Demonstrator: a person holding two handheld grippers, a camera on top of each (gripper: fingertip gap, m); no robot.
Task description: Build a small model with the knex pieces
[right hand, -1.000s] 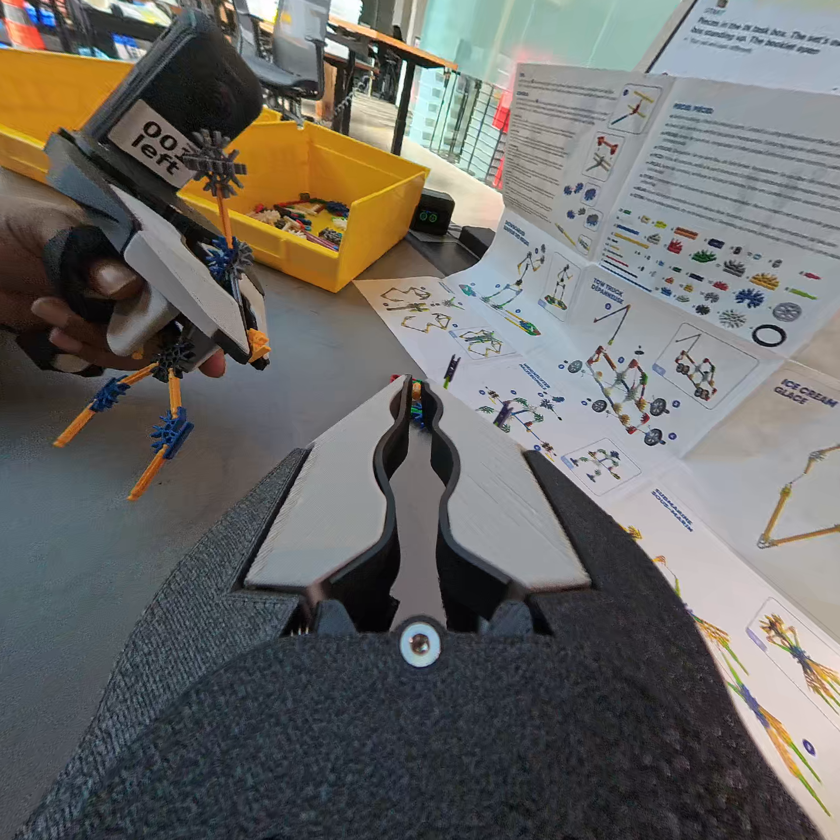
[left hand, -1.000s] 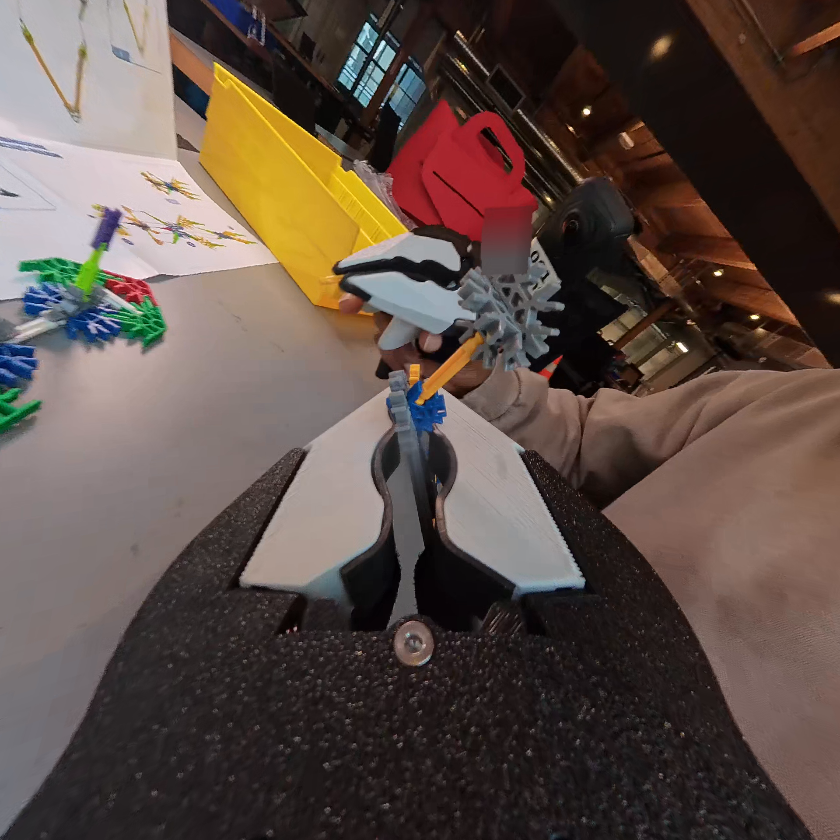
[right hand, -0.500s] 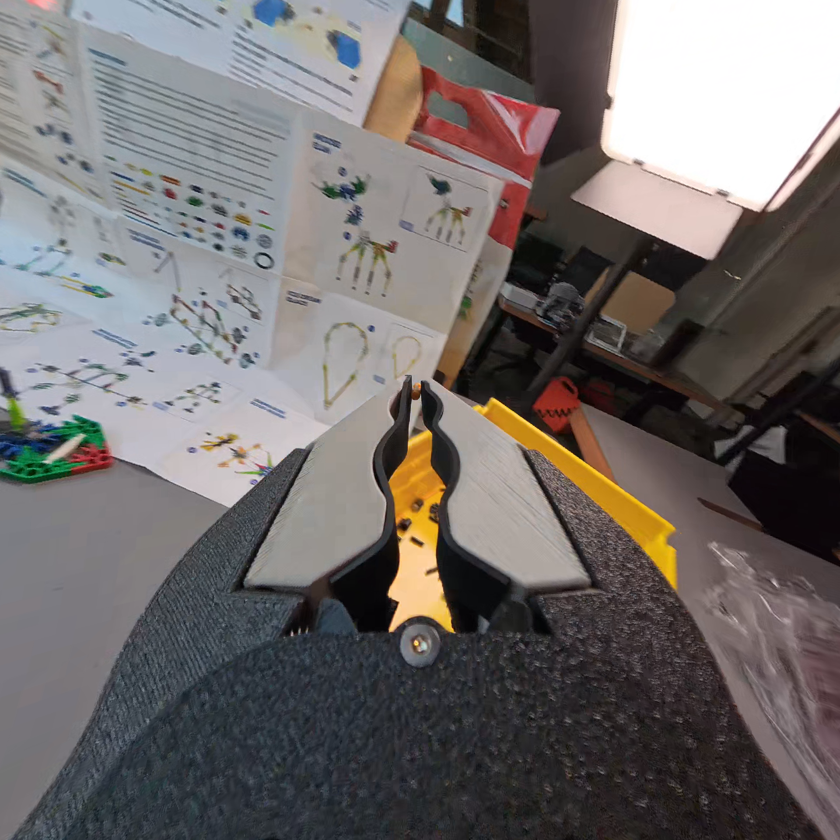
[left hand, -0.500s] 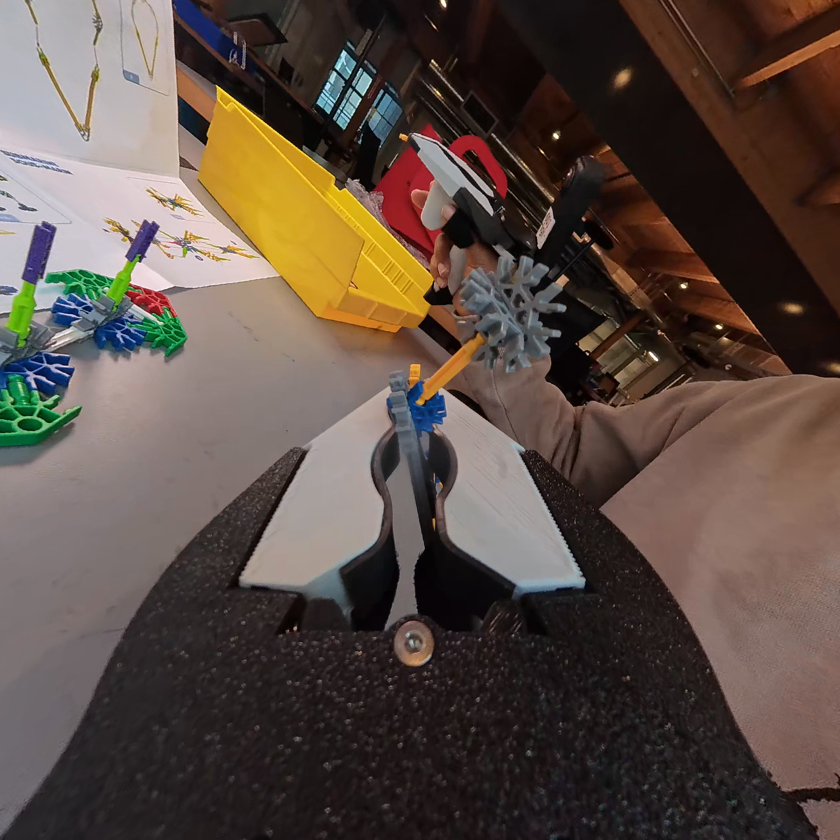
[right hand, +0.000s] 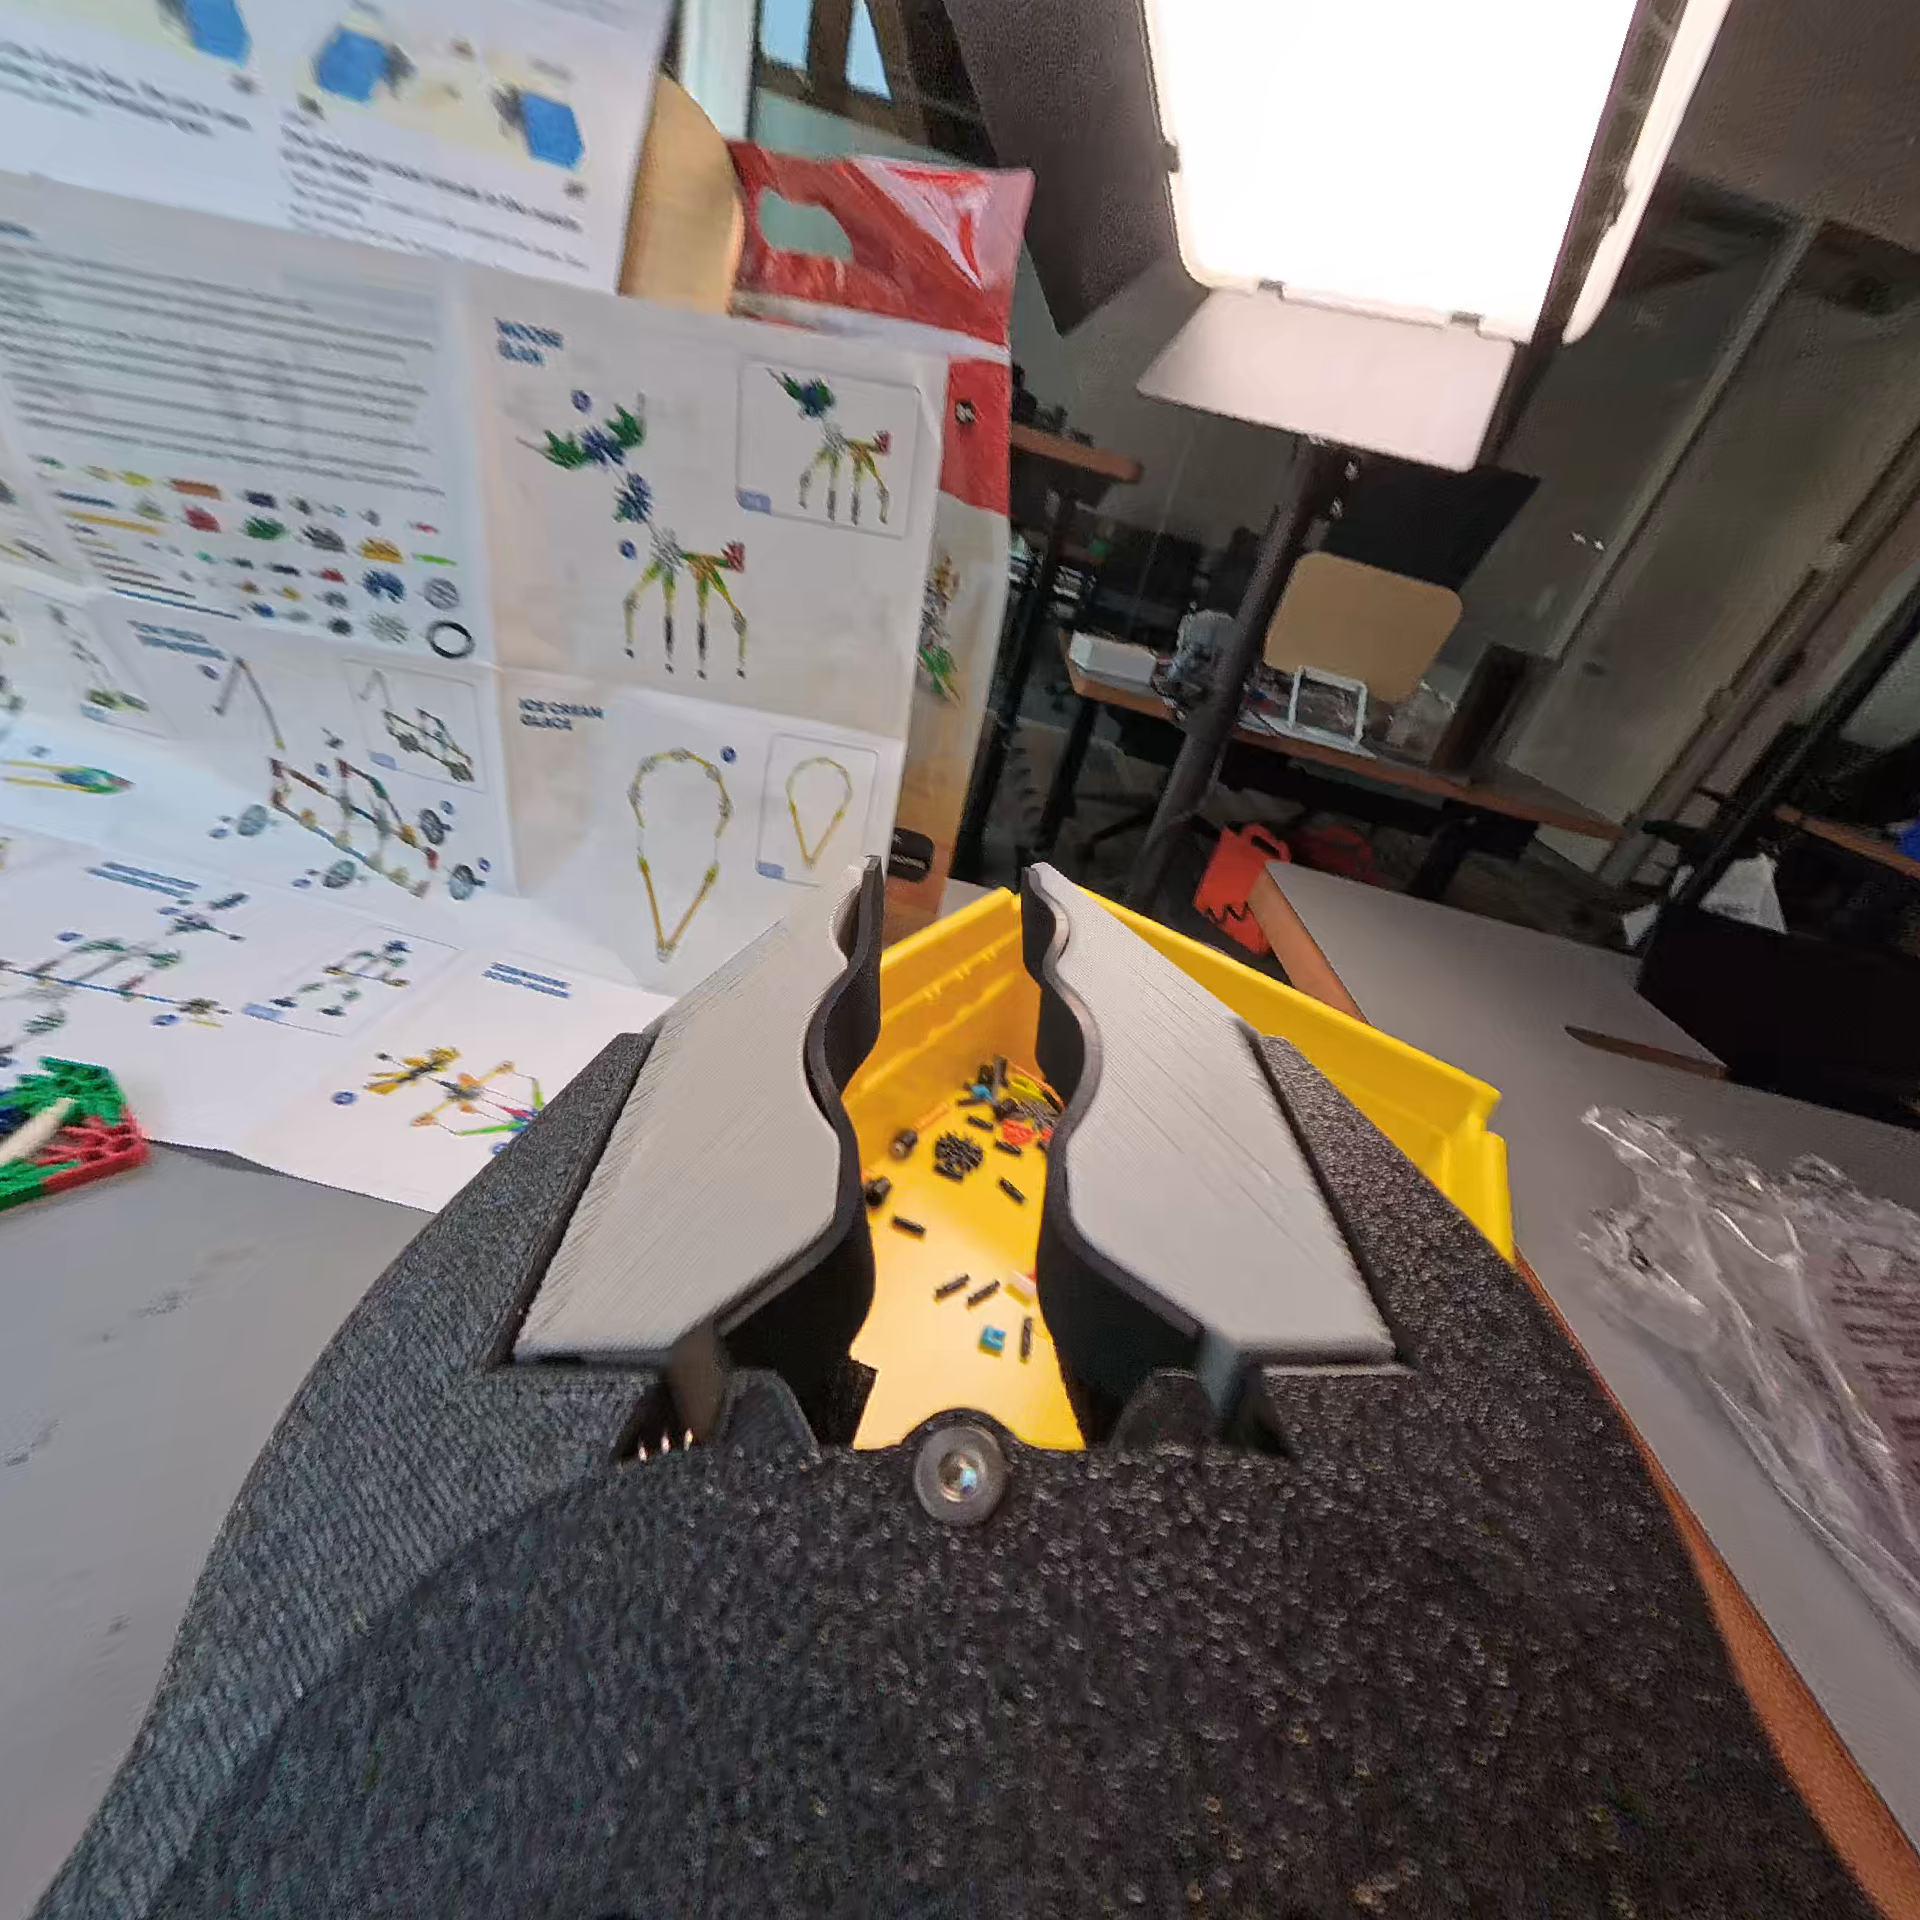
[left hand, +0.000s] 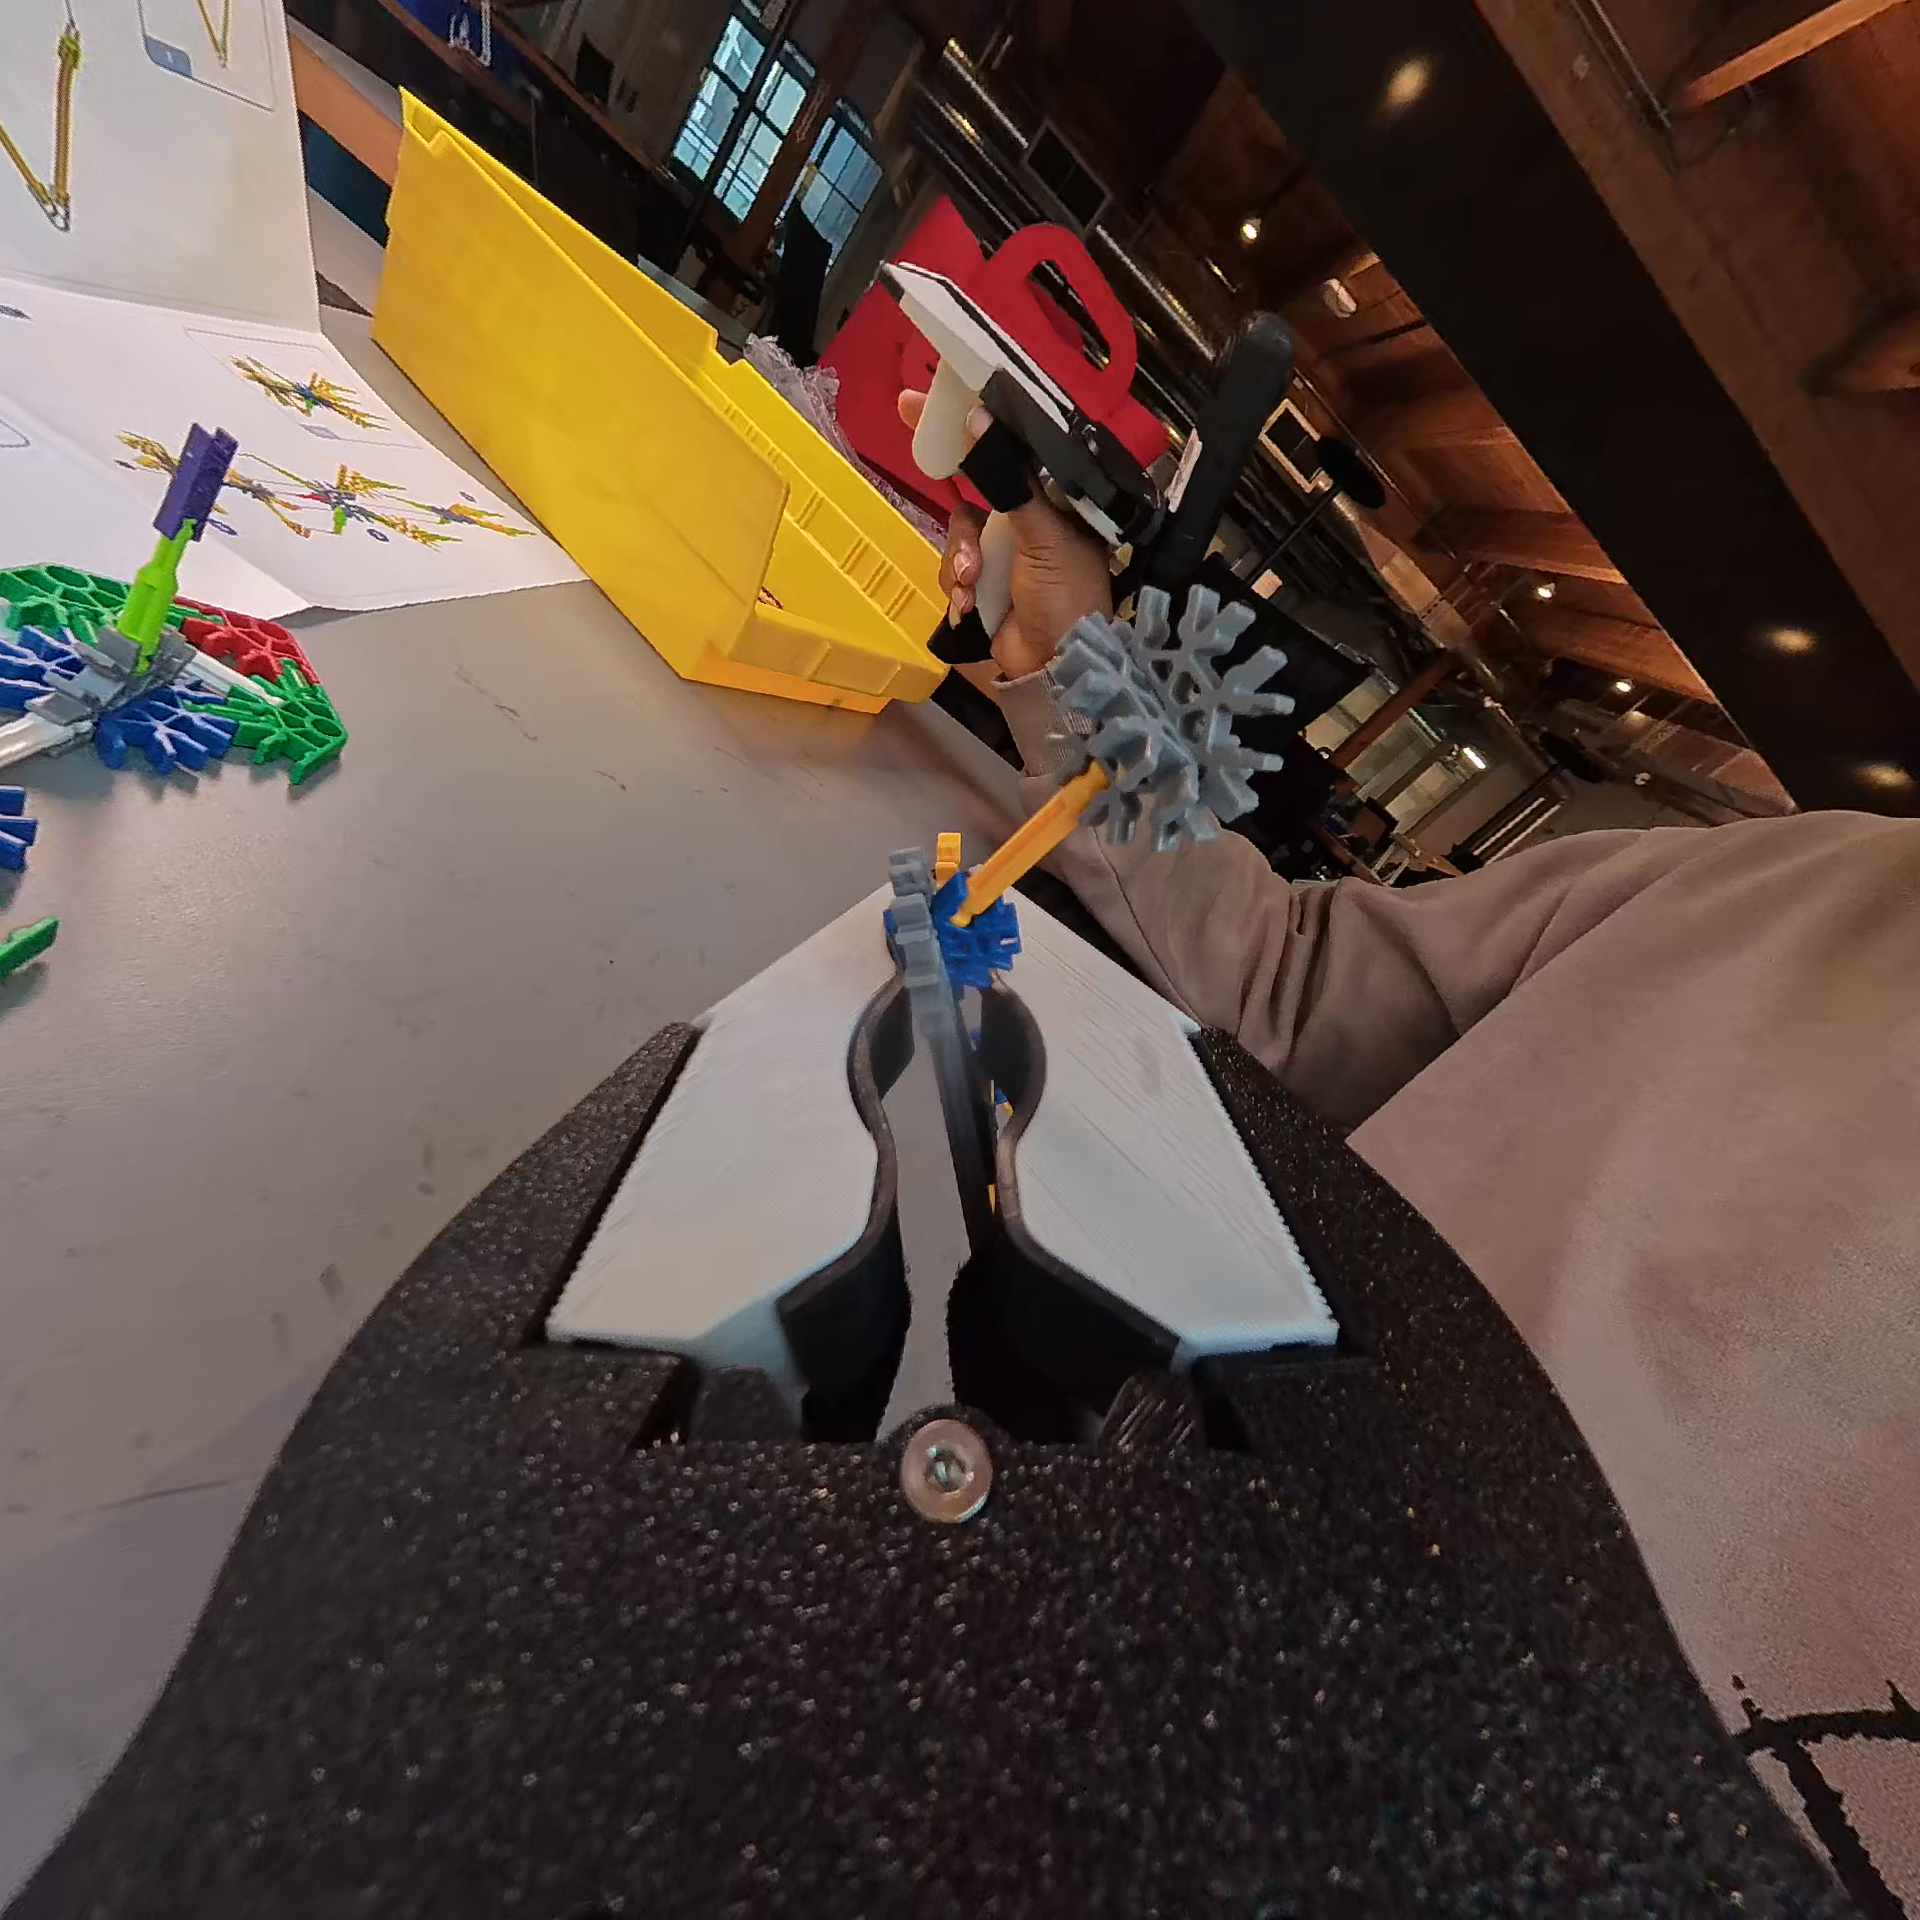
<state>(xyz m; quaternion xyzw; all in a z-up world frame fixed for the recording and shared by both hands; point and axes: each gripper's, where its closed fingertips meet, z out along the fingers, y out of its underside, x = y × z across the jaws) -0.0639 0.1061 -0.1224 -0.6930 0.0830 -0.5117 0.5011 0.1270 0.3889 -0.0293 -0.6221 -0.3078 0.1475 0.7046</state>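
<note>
Toy (left hand: 1049, 821) of rods and connectors is pinched in left gripper (left hand: 940, 935) jaws; right gripper (right hand: 951, 894) jaws are spread above yellow bin (right hand: 1351, 1060).

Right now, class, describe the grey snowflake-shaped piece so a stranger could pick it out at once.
Start at the left hand-held gripper, shut on a small toy assembly above the grey table. An orange rod slants up and right from its blue connector. The grey snowflake piece crowns that rod: the only one raised in the air.
</note>
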